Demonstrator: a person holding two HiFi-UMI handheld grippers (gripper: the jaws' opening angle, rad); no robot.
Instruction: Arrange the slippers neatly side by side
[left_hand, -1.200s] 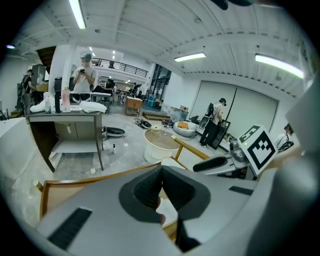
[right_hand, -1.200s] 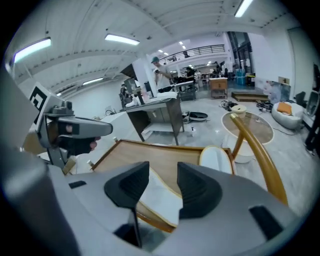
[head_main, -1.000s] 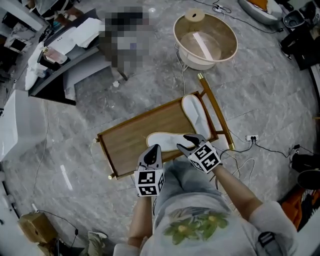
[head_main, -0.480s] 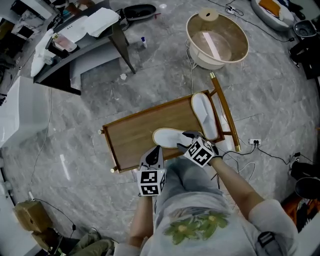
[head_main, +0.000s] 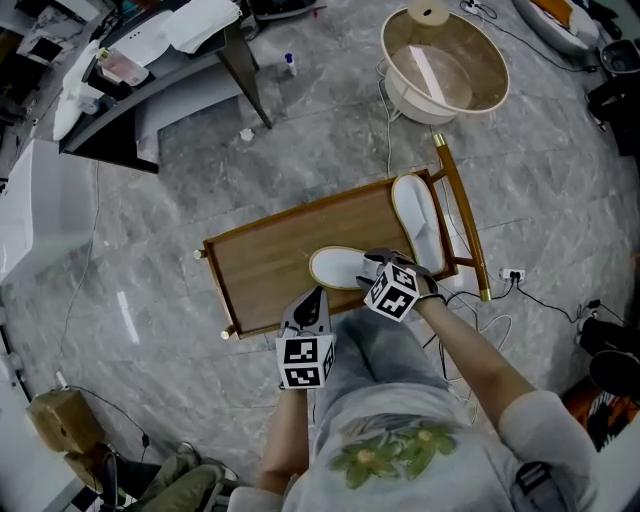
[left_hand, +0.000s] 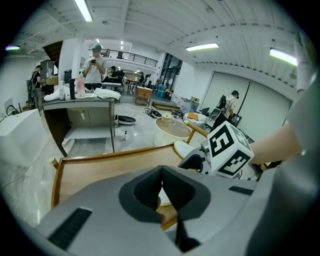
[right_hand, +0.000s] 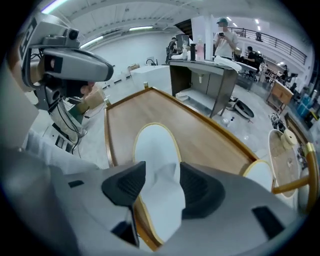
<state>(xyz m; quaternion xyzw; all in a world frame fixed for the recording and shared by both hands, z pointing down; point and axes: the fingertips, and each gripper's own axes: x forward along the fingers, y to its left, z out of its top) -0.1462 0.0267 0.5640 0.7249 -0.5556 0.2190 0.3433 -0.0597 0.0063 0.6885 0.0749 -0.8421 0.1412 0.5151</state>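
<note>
A low wooden tray table carries two white slippers with tan rims. One slipper lies along the tray's right end. The other slipper lies near the front edge. My right gripper is down over the toe end of that slipper. In the right gripper view the slipper's white upper stands between the jaws of the right gripper, which have just been opening and do not squeeze it. My left gripper hovers at the tray's front edge, empty, its jaw tips touching.
A round beige tub stands on the floor beyond the tray's right end. A grey desk is at the far left. Cables and a power strip lie right of the tray. People stand in the background.
My right gripper has come down toward the tray with the near slipper and rolled, its marker cube turning. My left gripper has edged forward and down to the tray's front rim.
</note>
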